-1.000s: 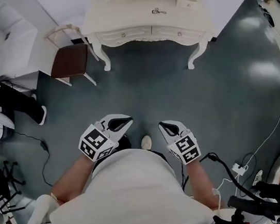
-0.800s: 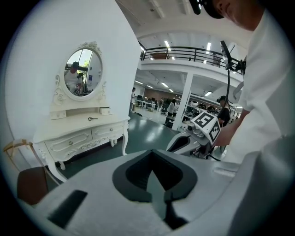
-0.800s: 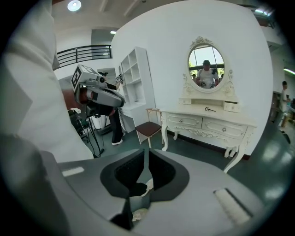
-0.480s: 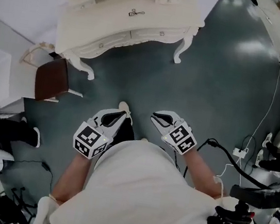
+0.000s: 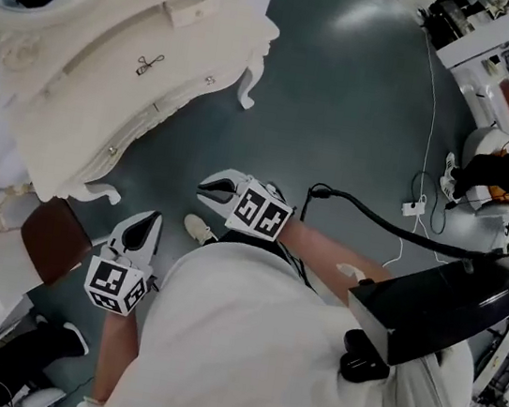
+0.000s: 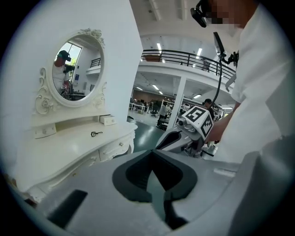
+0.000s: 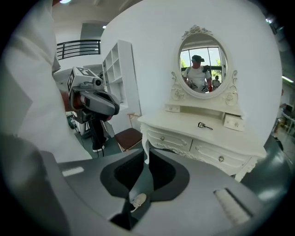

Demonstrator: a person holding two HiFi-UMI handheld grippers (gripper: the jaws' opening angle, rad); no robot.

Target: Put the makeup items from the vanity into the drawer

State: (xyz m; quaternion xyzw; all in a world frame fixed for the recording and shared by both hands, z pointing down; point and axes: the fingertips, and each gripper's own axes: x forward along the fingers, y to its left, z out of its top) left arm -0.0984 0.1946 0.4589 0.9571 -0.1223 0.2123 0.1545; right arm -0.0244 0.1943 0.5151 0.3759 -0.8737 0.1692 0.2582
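Note:
The white vanity (image 5: 93, 79) stands at the upper left of the head view with its front drawers (image 5: 181, 92) closed. A small black makeup tool (image 5: 148, 64) lies on its top, also seen in the left gripper view (image 6: 96, 134) and the right gripper view (image 7: 204, 125). Both grippers hang over the floor, well short of the vanity. My left gripper (image 5: 145, 219) (image 6: 152, 154) is empty with its tips together. My right gripper (image 5: 208, 184) (image 7: 146, 154) shows a narrow gap and is closing, nothing between its jaws.
A brown-seated chair (image 5: 55, 239) (image 7: 129, 137) stands by the vanity's left end. An oval mirror (image 7: 203, 67) tops the vanity. A black cable (image 5: 367, 210) crosses the floor at right. A person in dark trousers (image 5: 24, 353) stands at bottom left. White shelving (image 7: 117, 69) lines the wall.
The view has swung so the vanity now sits at the upper left, turned. The left gripper has dropped to the lower left. The right gripper's jaws have parted a little.

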